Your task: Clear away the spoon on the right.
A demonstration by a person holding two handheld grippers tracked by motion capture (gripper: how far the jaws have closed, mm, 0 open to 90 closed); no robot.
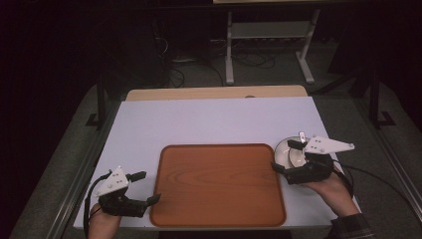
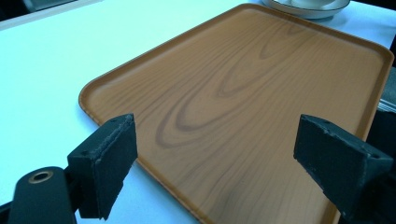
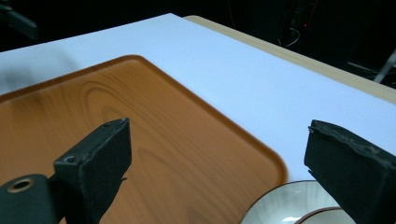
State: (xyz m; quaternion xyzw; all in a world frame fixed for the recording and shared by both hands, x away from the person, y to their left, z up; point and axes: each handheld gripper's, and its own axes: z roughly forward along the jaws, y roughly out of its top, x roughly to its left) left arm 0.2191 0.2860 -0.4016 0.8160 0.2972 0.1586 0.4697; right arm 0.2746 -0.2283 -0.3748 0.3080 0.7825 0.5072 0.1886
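The round white ceramic dish (image 1: pixel 290 152) is seen just beside the right edge of the brown wood-grain rectangular tray (image 1: pixel 218 184), under the right gripper (image 1: pixel 287 156), jaws spread apart; the left gripper (image 1: pixel 148 187), likewise spread, is held at the tray's left edge
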